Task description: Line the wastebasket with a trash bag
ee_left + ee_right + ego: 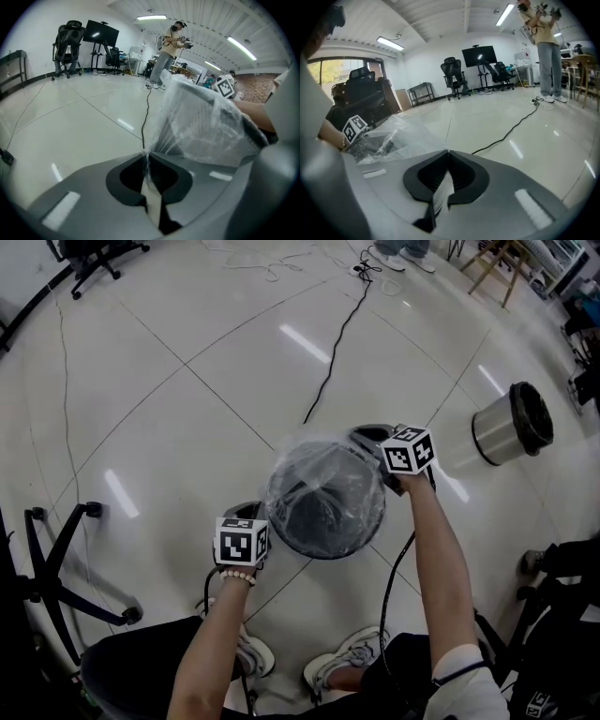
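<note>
Trash bag [201, 122] film is pinched between the closed tips of my left gripper [144, 157]: a thin twist of clear plastic rises from where the jaws meet and fans out toward 1 o'clock over the wastebasket [255, 133]. My right gripper [446, 152] is closed too. The crinkled plastic runs in from 10 o'clock right up to its tips, and a pale streaked strip shows in the gap behind them, so I read it as holding the bag's edge as well. From the head view, the dark round wastebasket [323, 521] stands on the pale tiled floor [187, 381] in front of my shoes [347, 667], with the clear bag [323, 470] draped across its mouth and bunched toward the far rim. My left gripper [246, 514] is at the basket's 8 o'clock and my right gripper [373, 439] at its 1 o'clock, both at the rim and angled downward. Each gripper view catches the other's marker cube [355, 126] across the plastic. Farther out, a black cable [337, 343] snakes away at 12 o'clock, a steel bin [511, 423] lies on its side at 3 o'clock, and a chair base [66, 568] sits at 9 o'clock. Far across the room, a person [168, 51] stands near a monitor [101, 33].
</note>
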{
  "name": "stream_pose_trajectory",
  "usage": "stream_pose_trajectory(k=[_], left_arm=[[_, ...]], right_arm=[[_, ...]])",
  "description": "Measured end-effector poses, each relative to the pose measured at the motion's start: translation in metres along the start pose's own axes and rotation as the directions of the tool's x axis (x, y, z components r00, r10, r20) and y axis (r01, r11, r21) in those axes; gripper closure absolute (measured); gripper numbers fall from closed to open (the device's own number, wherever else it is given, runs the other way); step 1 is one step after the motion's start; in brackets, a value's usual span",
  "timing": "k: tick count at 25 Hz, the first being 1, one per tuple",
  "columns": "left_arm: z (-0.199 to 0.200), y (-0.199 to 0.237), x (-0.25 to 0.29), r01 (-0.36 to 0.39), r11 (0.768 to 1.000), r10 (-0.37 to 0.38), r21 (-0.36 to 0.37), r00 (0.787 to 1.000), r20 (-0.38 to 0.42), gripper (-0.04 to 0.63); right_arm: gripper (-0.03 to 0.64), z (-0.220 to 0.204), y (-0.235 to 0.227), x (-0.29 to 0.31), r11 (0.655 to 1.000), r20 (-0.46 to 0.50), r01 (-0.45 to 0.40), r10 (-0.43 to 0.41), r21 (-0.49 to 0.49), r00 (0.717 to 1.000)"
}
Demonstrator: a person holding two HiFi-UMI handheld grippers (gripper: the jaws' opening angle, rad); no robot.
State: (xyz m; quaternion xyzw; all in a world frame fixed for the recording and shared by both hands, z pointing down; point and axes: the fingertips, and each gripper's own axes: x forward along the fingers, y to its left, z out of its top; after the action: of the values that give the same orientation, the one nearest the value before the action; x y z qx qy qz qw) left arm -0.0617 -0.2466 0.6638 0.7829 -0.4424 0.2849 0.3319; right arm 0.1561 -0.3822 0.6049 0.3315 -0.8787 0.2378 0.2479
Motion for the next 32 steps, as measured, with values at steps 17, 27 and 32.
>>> stream_pose_trajectory(k=[17,27,32], left_arm=[[-0.04,0.004,-0.014,0.053,0.995,-0.059,-0.084,0.996,-0.069,0.347],[-0.044,-0.007,-0.065,0.034,0.993,-0.037,-0.112,0.999,-0.023,0.347],[0.016,-0.03,-0.102,0.052,0.997,-0.042,-0.06,0.986,0.159,0.419]], right_arm=[[0.392,-0.099,-0.017,-0.057,0.949,-0.06,0.002,0.018,0.315,0.998],[0.411,-0.068,-0.002,-0.158,0.952,-0.004,0.177,-0.182,0.249,0.983],[0.601,-0.005,0.08,-0.143,0.985,-0.046,0.101,-0.108,-0.137,0.993]])
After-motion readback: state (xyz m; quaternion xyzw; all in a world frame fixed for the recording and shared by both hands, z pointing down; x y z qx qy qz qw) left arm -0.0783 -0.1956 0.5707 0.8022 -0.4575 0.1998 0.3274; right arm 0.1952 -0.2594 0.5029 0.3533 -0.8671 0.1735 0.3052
